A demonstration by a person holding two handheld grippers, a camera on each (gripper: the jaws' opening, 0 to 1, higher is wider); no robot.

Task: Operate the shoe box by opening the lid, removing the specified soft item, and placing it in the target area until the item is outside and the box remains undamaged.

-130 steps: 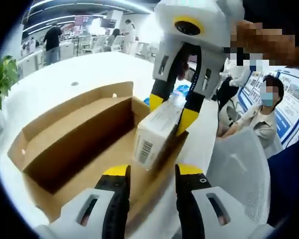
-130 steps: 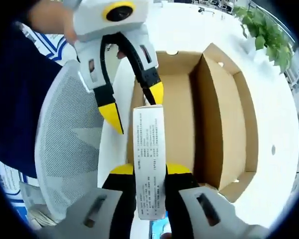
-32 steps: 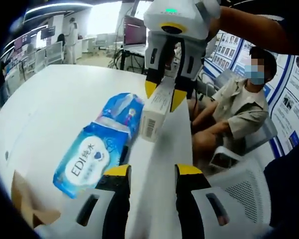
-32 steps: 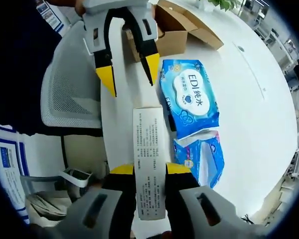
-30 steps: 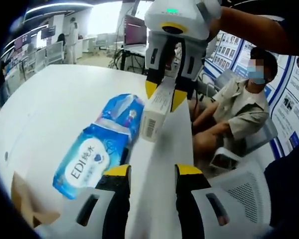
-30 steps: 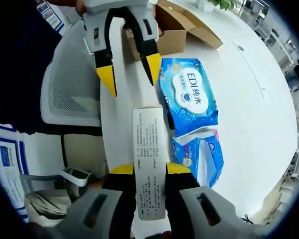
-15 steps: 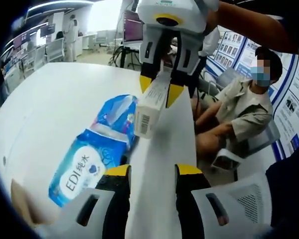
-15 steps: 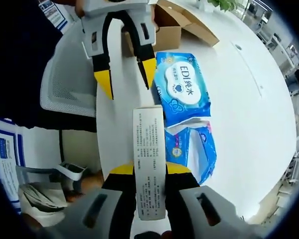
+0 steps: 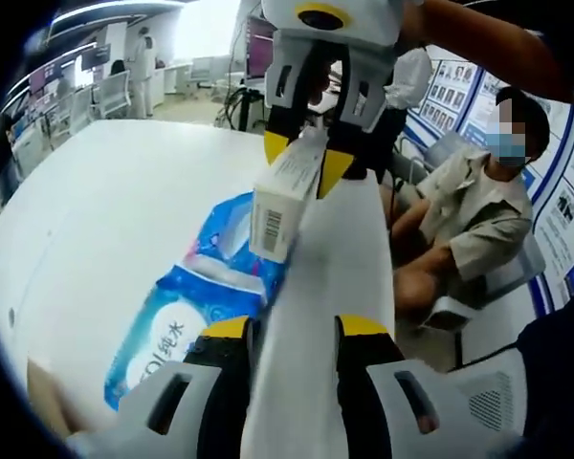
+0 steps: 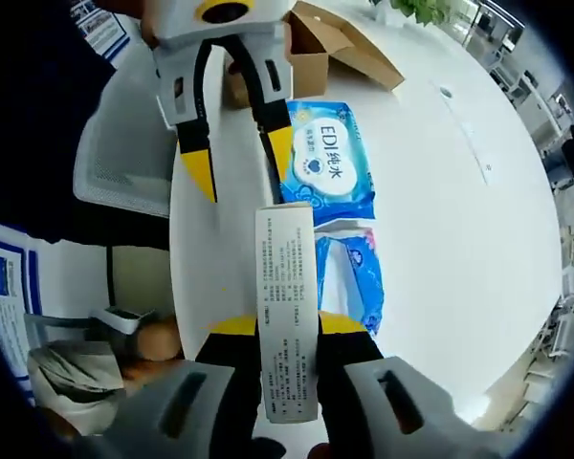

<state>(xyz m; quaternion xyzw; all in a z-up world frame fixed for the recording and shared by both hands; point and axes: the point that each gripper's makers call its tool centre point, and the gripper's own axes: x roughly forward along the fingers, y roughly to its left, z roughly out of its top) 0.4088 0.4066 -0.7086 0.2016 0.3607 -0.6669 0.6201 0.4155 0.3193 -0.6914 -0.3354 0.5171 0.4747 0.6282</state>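
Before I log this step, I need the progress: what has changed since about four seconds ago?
The white carton has left the cardboard box: then the right gripper held it over the open box, now over the white table beside two blue wipe packs. The box now lies behind. Unchanged: the right gripper is still shut on the carton, and the left gripper stays open, holding nothing.

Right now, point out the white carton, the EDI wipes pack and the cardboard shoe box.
white carton (image 10: 287,306), right gripper view, printed long face.
EDI wipes pack (image 10: 327,164), right gripper view, white label.
cardboard shoe box (image 10: 318,50), right gripper view, side wall.
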